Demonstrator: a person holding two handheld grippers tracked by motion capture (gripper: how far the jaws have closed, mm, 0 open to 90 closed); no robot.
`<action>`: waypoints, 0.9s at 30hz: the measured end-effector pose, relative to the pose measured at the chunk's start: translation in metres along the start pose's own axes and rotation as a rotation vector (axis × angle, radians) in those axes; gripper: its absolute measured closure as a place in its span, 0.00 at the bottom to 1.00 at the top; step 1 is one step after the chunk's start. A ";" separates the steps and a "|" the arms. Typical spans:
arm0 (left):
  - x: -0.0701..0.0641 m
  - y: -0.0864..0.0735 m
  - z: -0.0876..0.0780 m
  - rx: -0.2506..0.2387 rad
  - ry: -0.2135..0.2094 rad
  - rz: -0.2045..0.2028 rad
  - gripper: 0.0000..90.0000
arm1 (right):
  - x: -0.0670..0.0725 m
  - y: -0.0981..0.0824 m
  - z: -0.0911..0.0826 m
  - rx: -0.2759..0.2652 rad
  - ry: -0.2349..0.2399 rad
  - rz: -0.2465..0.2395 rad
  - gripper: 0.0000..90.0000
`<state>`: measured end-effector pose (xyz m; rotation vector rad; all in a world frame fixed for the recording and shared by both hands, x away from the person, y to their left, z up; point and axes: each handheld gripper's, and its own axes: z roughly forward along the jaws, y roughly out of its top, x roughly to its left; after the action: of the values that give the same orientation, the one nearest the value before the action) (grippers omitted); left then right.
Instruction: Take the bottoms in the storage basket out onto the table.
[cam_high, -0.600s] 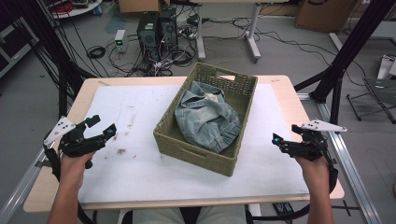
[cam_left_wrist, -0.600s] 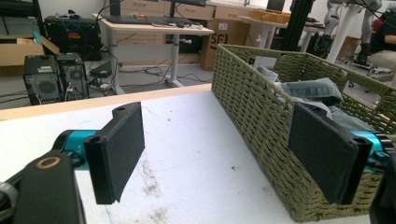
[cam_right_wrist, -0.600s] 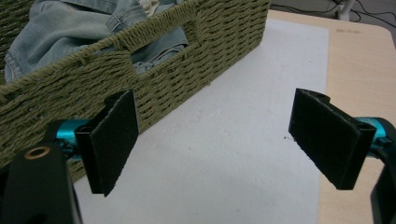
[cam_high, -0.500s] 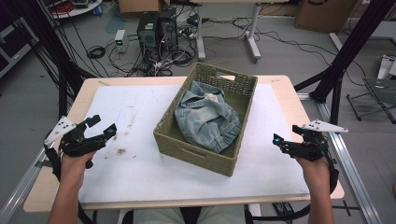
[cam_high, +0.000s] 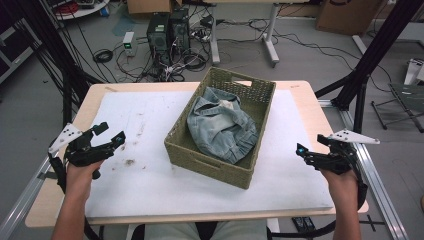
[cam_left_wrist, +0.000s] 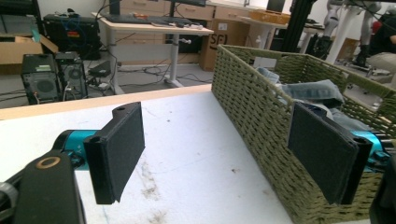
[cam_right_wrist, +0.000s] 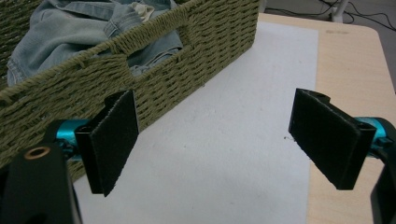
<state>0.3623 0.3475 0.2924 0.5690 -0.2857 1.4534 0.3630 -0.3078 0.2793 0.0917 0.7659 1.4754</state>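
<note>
1. Table (cam_high: 310, 100): wooden top, white mat (cam_high: 150, 125) over most of it; mat is scuffed and stained on the left half.
2. Basket (cam_high: 200, 160): green woven, set at a slant on the middle of the mat, handle cut-outs in its short walls. It appears in the left tool view (cam_left_wrist: 252, 107) and in the right tool view (cam_right_wrist: 154, 60).
3. Jeans (cam_high: 220, 127): crumpled denim, lying inside the basket and covering most of its floor; the folds rise about to the rim.
4. Left tool (cam_high: 111, 135): held over the mat's left edge, well apart from the basket, pointing toward it. Jaws apart, nothing between them.
5. Right tool (cam_high: 306, 151): held at the mat's right edge, pointing at the basket's near corner, not touching it. Jaws apart, nothing between them.
</note>
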 end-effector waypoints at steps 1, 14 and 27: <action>0.000 0.000 0.000 -0.002 -0.003 -0.001 0.21 | 0.000 0.000 0.000 0.000 0.000 0.000 0.18; -0.004 -0.001 0.000 0.012 -0.013 0.009 0.21 | 0.009 0.002 0.001 0.004 0.037 -0.005 0.18; -0.003 0.000 -0.003 0.005 -0.009 0.005 0.21 | 0.035 0.022 0.011 -0.010 0.151 -0.065 0.18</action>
<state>0.3618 0.3464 0.2886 0.5787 -0.2909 1.4574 0.3469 -0.2689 0.2841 -0.0522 0.8749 1.4360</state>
